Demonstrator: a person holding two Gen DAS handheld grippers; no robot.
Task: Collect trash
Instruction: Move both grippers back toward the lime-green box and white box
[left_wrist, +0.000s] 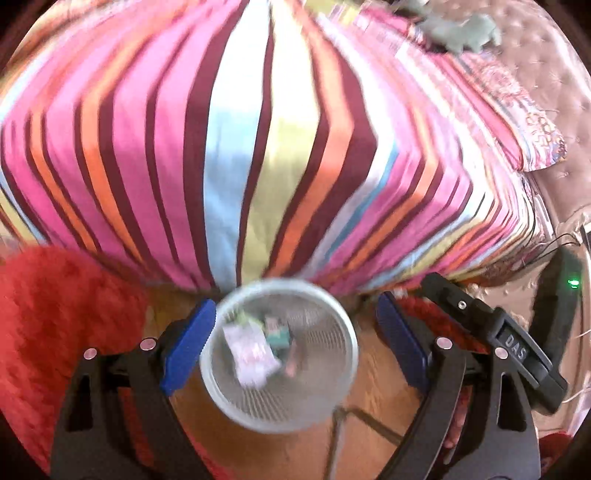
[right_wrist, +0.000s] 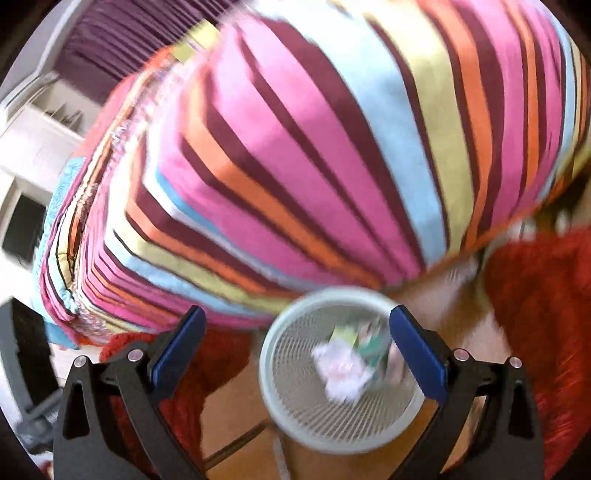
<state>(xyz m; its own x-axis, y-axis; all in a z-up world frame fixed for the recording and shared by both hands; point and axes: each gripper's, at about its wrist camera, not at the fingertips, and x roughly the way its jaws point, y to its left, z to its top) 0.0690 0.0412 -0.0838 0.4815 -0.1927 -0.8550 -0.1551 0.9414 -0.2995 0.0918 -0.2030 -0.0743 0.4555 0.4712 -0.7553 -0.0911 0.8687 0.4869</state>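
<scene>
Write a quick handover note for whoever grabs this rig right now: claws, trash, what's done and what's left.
Left claw: open, empty, above the mesh wastebasket.
Right claw: open, empty, over the same basket.
Basket stands on the wood floor beside the striped bed, between red rugs.
Done: crumpled white paper and green wrappers lie inside the basket.
Left: no loose trash visible in these blurred views; scan the bed and floor.
</scene>
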